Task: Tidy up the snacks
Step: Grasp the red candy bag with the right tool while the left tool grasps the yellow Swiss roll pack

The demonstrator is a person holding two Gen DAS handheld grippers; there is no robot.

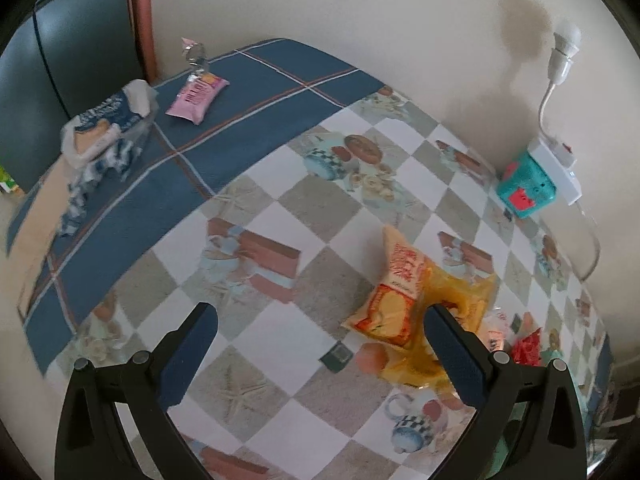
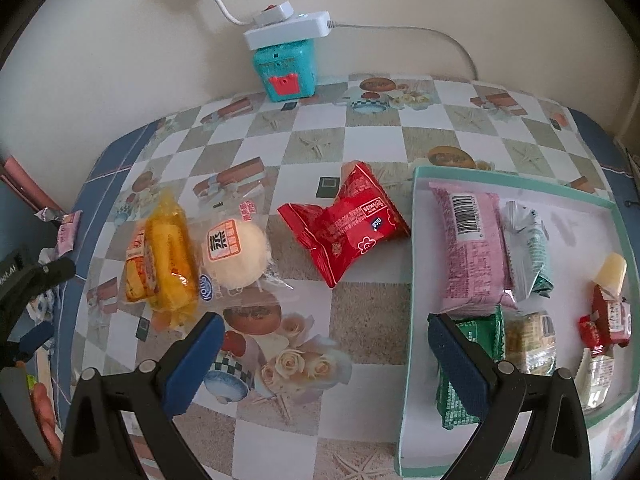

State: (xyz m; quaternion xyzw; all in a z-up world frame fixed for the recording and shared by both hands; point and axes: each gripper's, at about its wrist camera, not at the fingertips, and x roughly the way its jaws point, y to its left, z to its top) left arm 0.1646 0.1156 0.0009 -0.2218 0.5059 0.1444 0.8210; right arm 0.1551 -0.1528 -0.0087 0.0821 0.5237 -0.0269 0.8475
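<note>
Against the wall I see a teal toy box (image 2: 285,73) with a white power strip (image 2: 288,28) on top, clear of my path. My right gripper (image 2: 322,338) hangs wide, empty, above the tablecloth (image 2: 372,300). Red snack packet (image 2: 344,224) lies crumpled just left of the tray (image 2: 408,320), beside a round white bun (image 2: 236,254) and yellow cake pack (image 2: 168,256). My left gripper (image 1: 320,326) is wide too, empty; pink wafer pack (image 1: 198,96) lies far off.

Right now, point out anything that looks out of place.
A pink snack pack lies alone at the far corner of the table, well away from the tray that holds the other snacks.
</note>
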